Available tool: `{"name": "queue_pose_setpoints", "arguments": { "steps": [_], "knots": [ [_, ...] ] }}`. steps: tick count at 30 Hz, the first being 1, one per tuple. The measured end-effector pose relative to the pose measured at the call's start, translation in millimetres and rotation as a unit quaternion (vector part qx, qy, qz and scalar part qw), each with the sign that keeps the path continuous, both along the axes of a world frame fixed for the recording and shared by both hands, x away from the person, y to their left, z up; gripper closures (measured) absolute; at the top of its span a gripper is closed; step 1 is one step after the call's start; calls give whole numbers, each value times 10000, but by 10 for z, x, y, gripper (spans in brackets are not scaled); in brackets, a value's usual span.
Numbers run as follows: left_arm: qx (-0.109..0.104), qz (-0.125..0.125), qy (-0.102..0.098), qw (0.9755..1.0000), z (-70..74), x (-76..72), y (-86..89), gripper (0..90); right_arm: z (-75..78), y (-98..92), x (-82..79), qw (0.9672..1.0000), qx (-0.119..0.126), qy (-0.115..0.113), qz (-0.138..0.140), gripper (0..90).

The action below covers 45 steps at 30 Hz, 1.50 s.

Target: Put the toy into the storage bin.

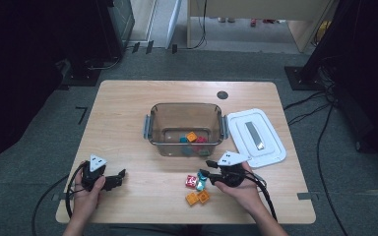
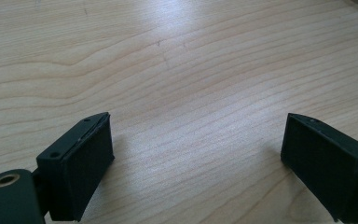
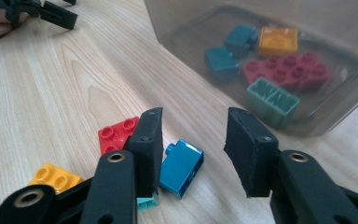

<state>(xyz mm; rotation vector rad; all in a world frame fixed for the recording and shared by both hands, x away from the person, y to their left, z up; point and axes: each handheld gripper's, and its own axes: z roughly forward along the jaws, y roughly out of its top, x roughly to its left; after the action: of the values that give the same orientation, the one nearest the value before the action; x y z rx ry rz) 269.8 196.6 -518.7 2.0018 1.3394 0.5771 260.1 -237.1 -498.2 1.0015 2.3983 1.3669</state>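
Right tool (image 3: 193, 149): low over the worktop (image 1: 128, 123), jaws part-open, nothing pinched; blue brick (image 3: 182, 167) lies between them, against the left jaw, just in front of the clear bin (image 1: 184, 125). Red brick (image 3: 117, 134) and orange brick (image 3: 55, 177) beside it. Left tool (image 2: 196, 158): jaws wide open and empty above bare wood.
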Motion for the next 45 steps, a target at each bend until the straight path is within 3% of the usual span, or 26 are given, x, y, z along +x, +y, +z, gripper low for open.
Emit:
{"name": "queue_pose_setpoints", "arguments": {
  "steps": [12, 20, 28, 37, 45],
  "knots": [
    [3, -3, -3, 10000, 0, 0, 0, 91, -171, 137, -12, 9992, -333, 201, -82, 596],
    [3, -9, -3, 10000, 0, 0, -1, 91, -187, 46, 13, 9988, -375, 217, -240, 609],
    [2, -9, -3, 10000, 0, -1, -1, 91, -229, 45, 30, 9988, -423, 243, -73, 589],
    [2, -12, -2, 10000, 0, -1, -1, 91, -237, 36, 23, 9984, -541, 107, -91, 639],
    [2, -13, -2, 10000, 0, -1, -1, 91, -233, -12, 29, 9983, -530, 124, -195, 658]
  ]
}}
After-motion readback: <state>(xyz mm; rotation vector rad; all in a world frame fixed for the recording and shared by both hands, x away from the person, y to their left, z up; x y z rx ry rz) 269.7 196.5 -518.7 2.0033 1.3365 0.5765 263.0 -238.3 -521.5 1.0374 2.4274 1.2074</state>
